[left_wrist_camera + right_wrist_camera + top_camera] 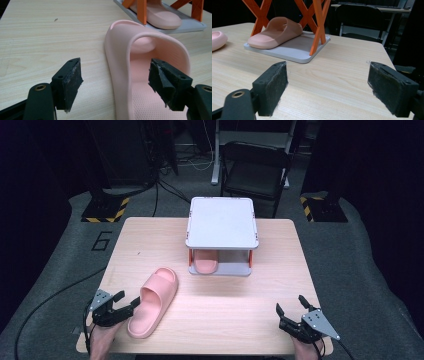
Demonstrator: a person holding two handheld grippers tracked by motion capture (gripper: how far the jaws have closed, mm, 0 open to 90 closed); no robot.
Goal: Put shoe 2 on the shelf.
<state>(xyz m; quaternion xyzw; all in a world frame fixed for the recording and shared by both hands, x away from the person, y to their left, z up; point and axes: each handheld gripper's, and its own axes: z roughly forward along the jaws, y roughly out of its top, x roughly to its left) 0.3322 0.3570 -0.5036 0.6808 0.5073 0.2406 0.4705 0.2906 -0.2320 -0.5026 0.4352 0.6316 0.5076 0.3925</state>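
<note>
A pink slipper (155,301) lies on the wooden table (225,315) at the front left, toe pointing away. My left gripper (127,300) is open at its heel end. In the left gripper view the slipper's (140,50) left side wall stands between the jaws, one pad over the insole and the other over bare wood, neither pressing. A second pink slipper (205,265) rests on the lower shelf of a grey rack (222,222) with orange legs. My right gripper (290,304) is open at the front right with nothing between its pads (273,87); the shelved slipper (274,32) lies far ahead.
The rack's grey base plate (294,51) sits mid-table toward the back. A black folding chair (255,170) stands behind the table. Cables run across the floor at the left. Bare wood lies between the two grippers.
</note>
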